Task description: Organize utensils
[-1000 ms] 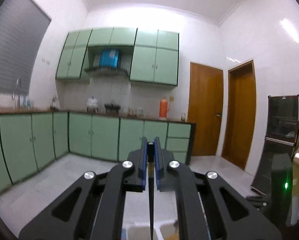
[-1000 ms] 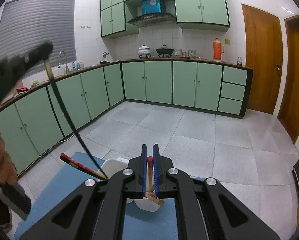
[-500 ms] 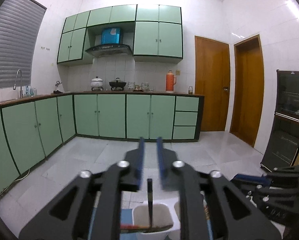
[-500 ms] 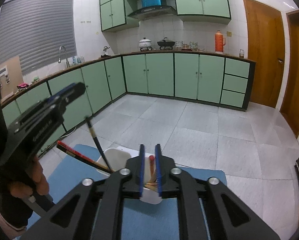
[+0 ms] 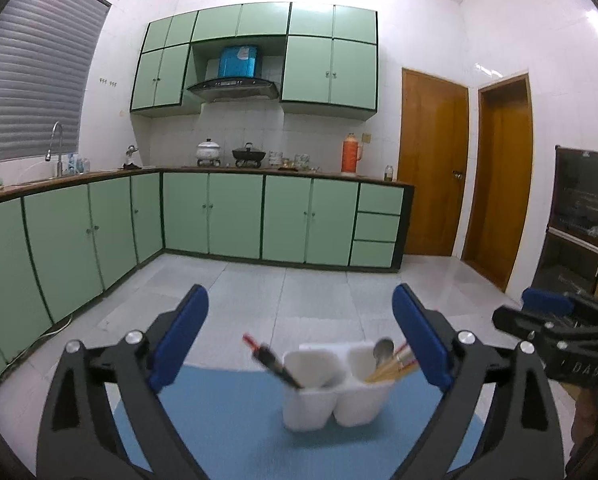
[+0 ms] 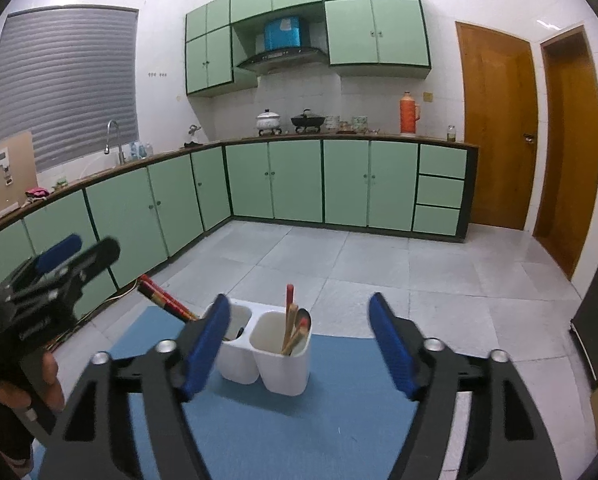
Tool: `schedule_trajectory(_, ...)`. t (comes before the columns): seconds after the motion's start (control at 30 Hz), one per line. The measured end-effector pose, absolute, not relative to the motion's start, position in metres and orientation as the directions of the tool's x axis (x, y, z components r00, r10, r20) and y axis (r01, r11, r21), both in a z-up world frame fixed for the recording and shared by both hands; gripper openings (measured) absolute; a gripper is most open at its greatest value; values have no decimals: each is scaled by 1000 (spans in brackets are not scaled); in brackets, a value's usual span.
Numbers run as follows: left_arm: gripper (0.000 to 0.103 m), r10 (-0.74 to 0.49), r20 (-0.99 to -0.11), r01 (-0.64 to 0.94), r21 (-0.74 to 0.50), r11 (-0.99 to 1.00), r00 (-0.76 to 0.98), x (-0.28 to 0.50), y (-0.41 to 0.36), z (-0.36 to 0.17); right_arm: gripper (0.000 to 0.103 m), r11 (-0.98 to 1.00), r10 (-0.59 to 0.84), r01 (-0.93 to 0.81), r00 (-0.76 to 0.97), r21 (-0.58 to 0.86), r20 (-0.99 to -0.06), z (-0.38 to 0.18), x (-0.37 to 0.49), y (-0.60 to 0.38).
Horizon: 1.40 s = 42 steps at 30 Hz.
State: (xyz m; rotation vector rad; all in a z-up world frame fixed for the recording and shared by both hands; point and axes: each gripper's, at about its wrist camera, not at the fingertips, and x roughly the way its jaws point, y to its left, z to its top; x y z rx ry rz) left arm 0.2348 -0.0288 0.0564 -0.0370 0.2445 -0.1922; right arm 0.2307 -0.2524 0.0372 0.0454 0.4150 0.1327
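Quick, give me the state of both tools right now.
Left tool: open, holding nothing, above the white utensil holder.
Right tool: open, holding nothing.

glossy white plastic holder [image 6: 283, 368]

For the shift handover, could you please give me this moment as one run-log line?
left gripper: open, empty | right gripper: open, empty | holder: dark chopsticks left cup, wooden utensils right cup | blue mat under holder

chopsticks [image 6: 167, 300] jutting left, holder [image 6: 265, 354] top crowded
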Motion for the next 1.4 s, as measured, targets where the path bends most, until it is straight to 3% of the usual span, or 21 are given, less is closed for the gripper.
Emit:
schedule_trajectory(0.2,98,-166,-285,154,-64,986,944,204,-22,53,97,994,104,-84,913,67,-395,37,198,-251)
schedule_trajectory(1.4,98,-176,-319,179,-19,984,931,134,-39,60,97,986,165,-139,904,92,-395,43,141,-244)
